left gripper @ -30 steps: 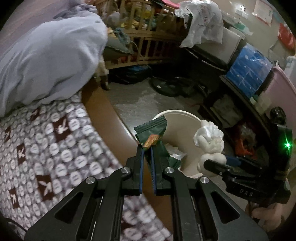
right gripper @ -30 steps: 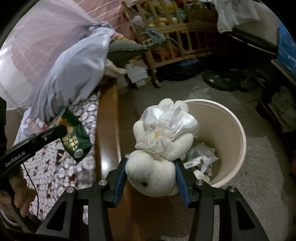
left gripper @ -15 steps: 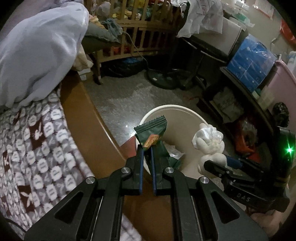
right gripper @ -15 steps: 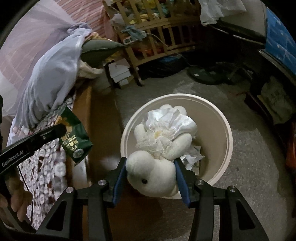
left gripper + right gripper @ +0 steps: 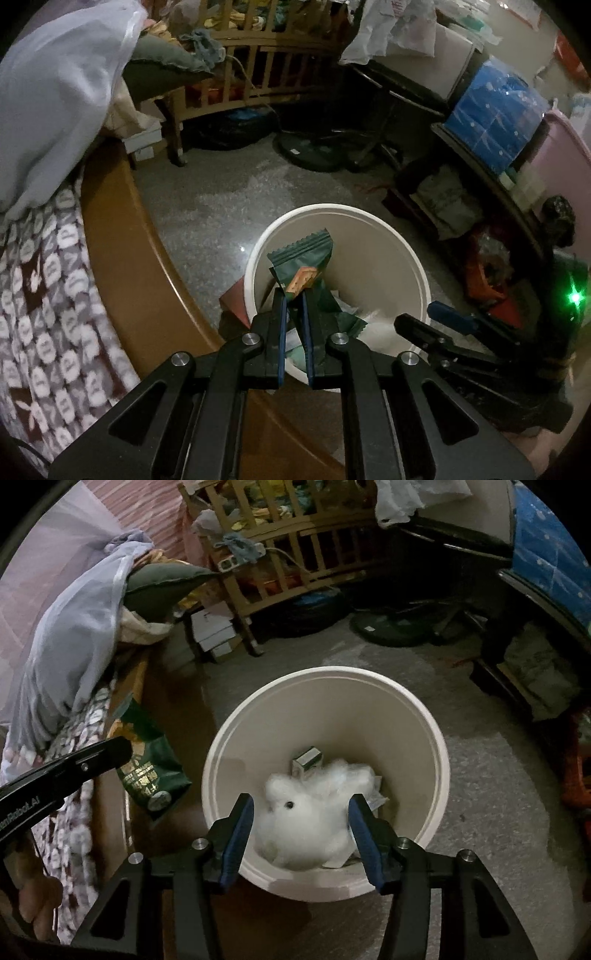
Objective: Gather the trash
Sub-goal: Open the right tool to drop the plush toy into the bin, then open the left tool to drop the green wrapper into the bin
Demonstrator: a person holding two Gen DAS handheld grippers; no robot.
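Observation:
My left gripper (image 5: pixel 293 295) is shut on a dark green snack wrapper (image 5: pixel 303 260) and holds it over the near-left rim of the cream bin (image 5: pixel 376 221). In the right wrist view the same wrapper (image 5: pixel 151 771) hangs left of the bin (image 5: pixel 439 738). My right gripper (image 5: pixel 301 808) is open above the bin. A white plush rabbit (image 5: pixel 306 812) lies blurred inside the bin between and below the jaws, on paper scraps and a small carton (image 5: pixel 306 760). The right gripper also shows in the left wrist view (image 5: pixel 424 319), open and empty.
A bed with a patterned blanket (image 5: pixel 44 288) and a wooden side rail (image 5: pixel 122 258) runs along the left. A wooden crib (image 5: pixel 258 55), a fan base (image 5: pixel 314 151) and cluttered shelves (image 5: pixel 480 184) ring the grey floor (image 5: pixel 221 192).
My right gripper opened and the plush rabbit dropped out of it into the bin. My left gripper carried the green wrapper from above the bed rail to over the bin's rim.

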